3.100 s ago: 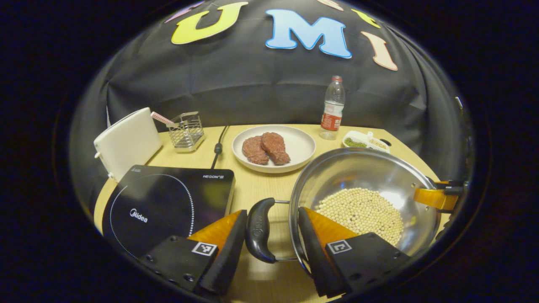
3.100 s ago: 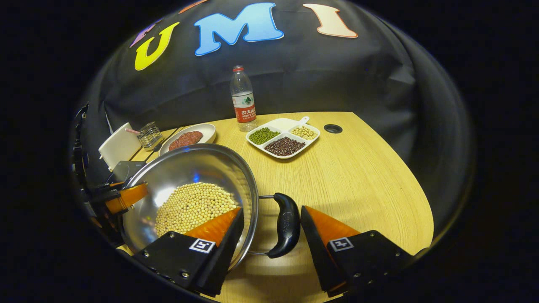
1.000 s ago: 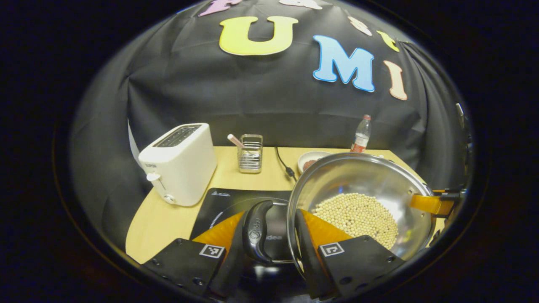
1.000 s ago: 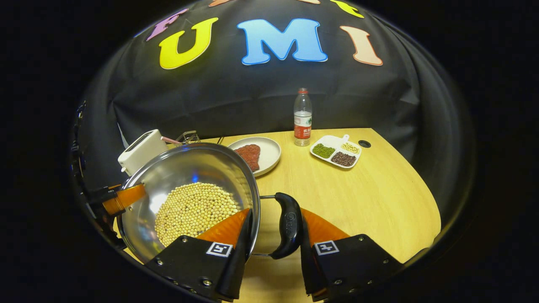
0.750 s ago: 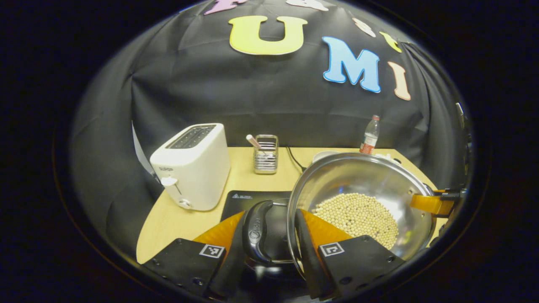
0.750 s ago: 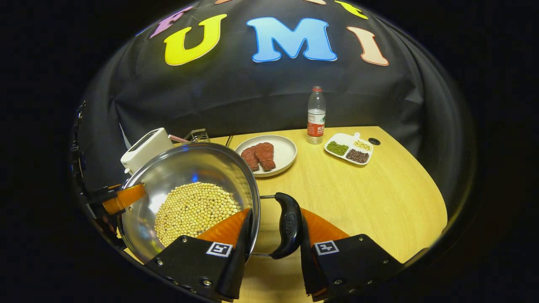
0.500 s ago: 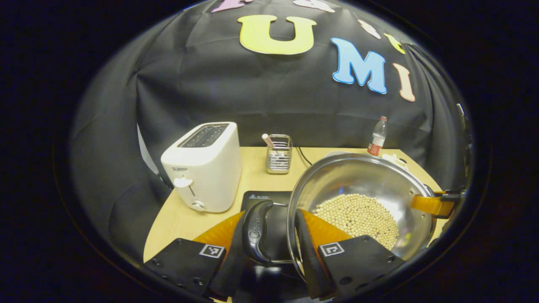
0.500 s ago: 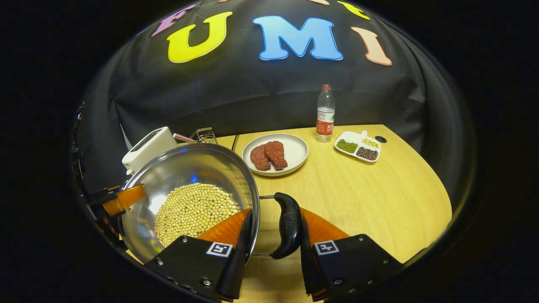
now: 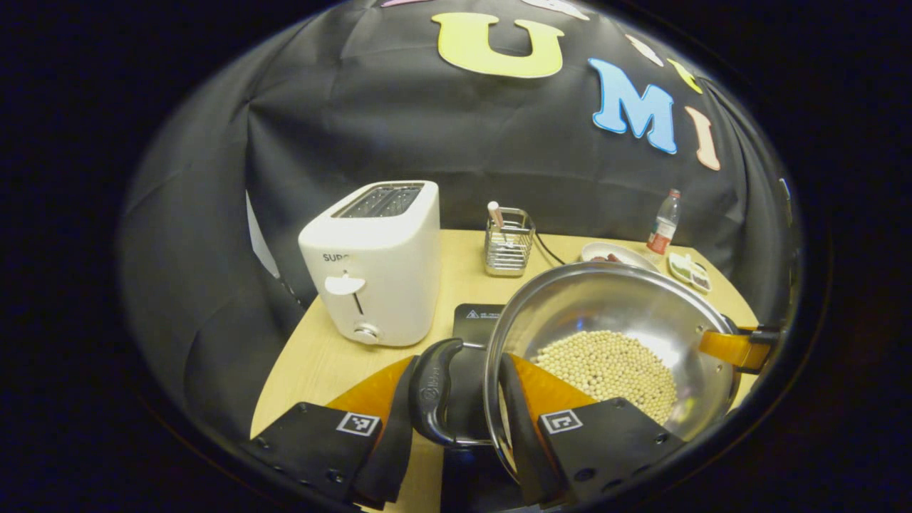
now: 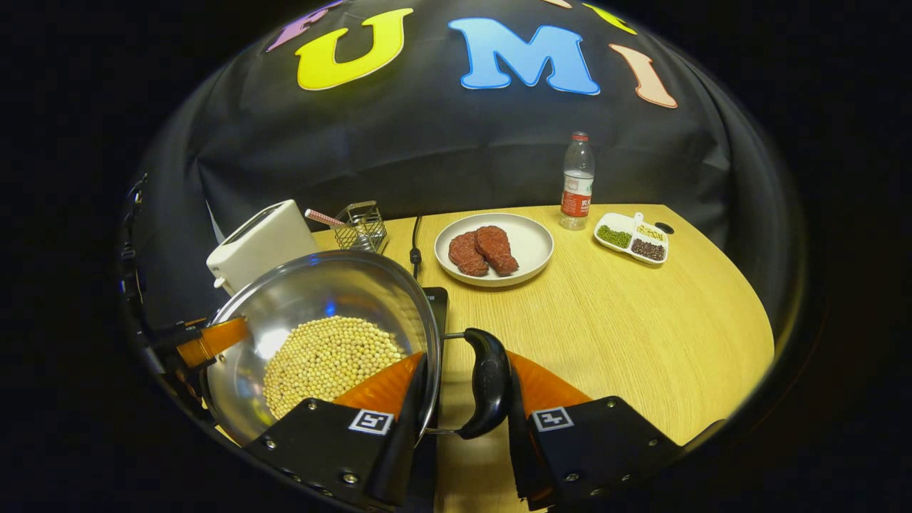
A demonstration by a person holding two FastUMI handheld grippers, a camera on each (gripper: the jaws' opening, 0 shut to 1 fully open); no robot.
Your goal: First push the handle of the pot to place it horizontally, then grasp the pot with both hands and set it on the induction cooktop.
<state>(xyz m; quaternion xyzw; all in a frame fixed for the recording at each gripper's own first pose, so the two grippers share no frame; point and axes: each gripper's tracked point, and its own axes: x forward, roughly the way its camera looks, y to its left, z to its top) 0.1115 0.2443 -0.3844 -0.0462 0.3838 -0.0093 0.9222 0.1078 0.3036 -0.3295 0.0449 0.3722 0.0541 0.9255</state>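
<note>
**Two grippers clamped on the pot's handles, pot over the cooktop**

Both ends gripped. In the left gripper view, left gripper (image 9: 456, 410) closed on the pot's black left handle (image 9: 429, 390), one finger outside the handle, the other against the pot wall inside the rim. In the right gripper view, right gripper (image 10: 463, 410) pressed likewise on the right handle (image 10: 489, 392), inner finger within the steel rim, outer finger against the handle's far side. Across the bowl in each view, the other gripper's orange finger at the opposite rim.

Pot (image 9: 641, 313) steel, wide, a bed of pale beans (image 9: 605, 367) in the bottom. Cooktop (image 9: 479, 317) directly beneath, a black corner showing past the rim on the far side; touching or just above, cannot tell.

Toaster (image 9: 374, 263) white, left of the cooktop. Wire rack (image 9: 507, 242) far behind, a striped straw in it. To the right on the table (image 10: 641, 328): plate (image 10: 533, 249) with two meat pieces (image 10: 483, 251), bottle (image 10: 576, 184) at the far edge, divided dish (image 10: 633, 239) of beans near it.
</note>
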